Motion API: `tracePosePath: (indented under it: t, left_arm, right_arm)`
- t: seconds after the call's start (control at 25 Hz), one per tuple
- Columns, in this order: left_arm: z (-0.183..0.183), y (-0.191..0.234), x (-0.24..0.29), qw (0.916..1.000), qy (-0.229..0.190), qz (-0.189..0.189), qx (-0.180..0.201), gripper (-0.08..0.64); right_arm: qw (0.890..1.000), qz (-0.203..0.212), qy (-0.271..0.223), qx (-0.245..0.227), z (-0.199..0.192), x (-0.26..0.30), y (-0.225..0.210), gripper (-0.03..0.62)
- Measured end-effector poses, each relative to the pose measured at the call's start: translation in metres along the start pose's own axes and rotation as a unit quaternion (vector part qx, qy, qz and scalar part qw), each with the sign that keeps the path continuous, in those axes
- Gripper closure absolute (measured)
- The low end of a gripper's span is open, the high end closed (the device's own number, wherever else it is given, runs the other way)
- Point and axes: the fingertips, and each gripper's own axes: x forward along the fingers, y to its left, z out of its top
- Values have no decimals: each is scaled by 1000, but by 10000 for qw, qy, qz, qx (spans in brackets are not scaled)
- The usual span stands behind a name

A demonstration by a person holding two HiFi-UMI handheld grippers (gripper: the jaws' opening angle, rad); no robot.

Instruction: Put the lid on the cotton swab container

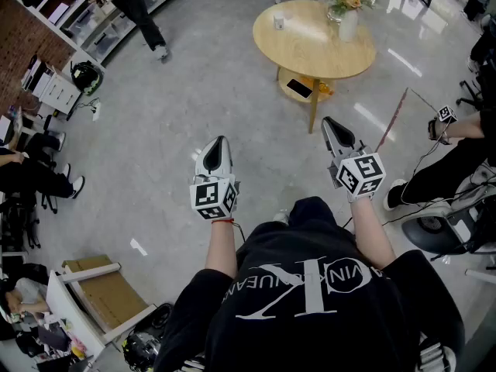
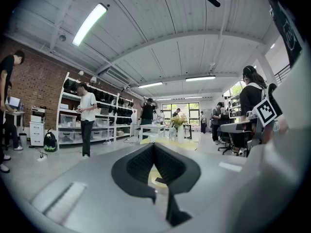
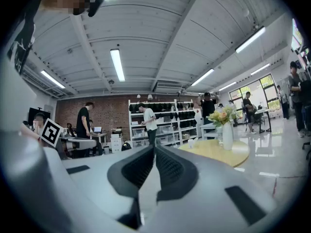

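Observation:
A small white container point(image 1: 279, 22) stands on the far left part of a round wooden table point(image 1: 310, 49); I cannot make out a separate lid. Beside it is a vase of flowers point(image 1: 346, 18). My left gripper point(image 1: 221, 139) is held out over the bare floor, well short of the table, its jaws shut with nothing between them. My right gripper point(image 1: 327, 121) is also shut and empty, pointing at the table's near edge. In the right gripper view the container point(image 3: 190, 142) and vase point(image 3: 227, 130) sit on the table point(image 3: 218, 153) beyond the closed gripper point(image 3: 154, 147). The left gripper point(image 2: 154, 144) is closed too.
A dark flat device point(image 1: 299, 89) lies on the table's lower shelf. A seated person point(image 1: 457, 161) with an office chair is at the right. At the lower left is an open cardboard box point(image 1: 105, 293). White shelving point(image 1: 116, 18) and several people line the far left.

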Motion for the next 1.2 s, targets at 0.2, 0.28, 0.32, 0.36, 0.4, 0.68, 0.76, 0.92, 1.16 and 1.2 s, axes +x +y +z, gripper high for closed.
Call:
tracePosePath:
  t: [0.2, 0.28, 0.32, 0.36, 0.4, 0.68, 0.76, 0.92, 1.16, 1.2]
  left_arm:
    - [-1, 1, -4, 10000, 12, 48, -67, 549]
    - [1, 0, 0, 10000, 14, 48, -76, 549]
    - [1, 0, 1, 10000, 15, 41, -79, 549]
    - [1, 0, 1, 10000, 18, 32, -82, 549]
    - [0, 1, 2, 10000, 24, 22, -87, 549]
    - [-1, 4, 3, 9999, 63, 7, -137, 549]
    - [-2, 6, 5, 9998, 74, 22, -164, 549]
    - [-6, 4, 12, 9997, 75, -3, -218, 549]
    - [4, 0, 12, 9985, -176, -291, -421, 517]
    - [4, -1, 13, 9982, -192, -354, -435, 462]
  right_arm:
    - [10000, 40, 16, 29, -1, -1, 3, 565]
    - [10000, 63, 28, 22, 1, 2, 0, 565]
    - [10000, 65, 31, 24, 1, 2, 0, 565]
    - [10000, 63, 33, 29, 1, 3, 1, 565]
    - [10000, 58, 37, 35, 0, 3, 1, 565]
    - [9999, 48, 54, 78, -1, 6, 2, 566]
    - [9999, 61, 48, 74, -1, 7, 2, 565]
    - [9999, 9, 58, 91, -3, 11, -5, 565]
    - [9997, 29, 23, 236, 5, 15, -3, 517]
    - [9996, 46, 8, 275, 4, 17, -2, 466]
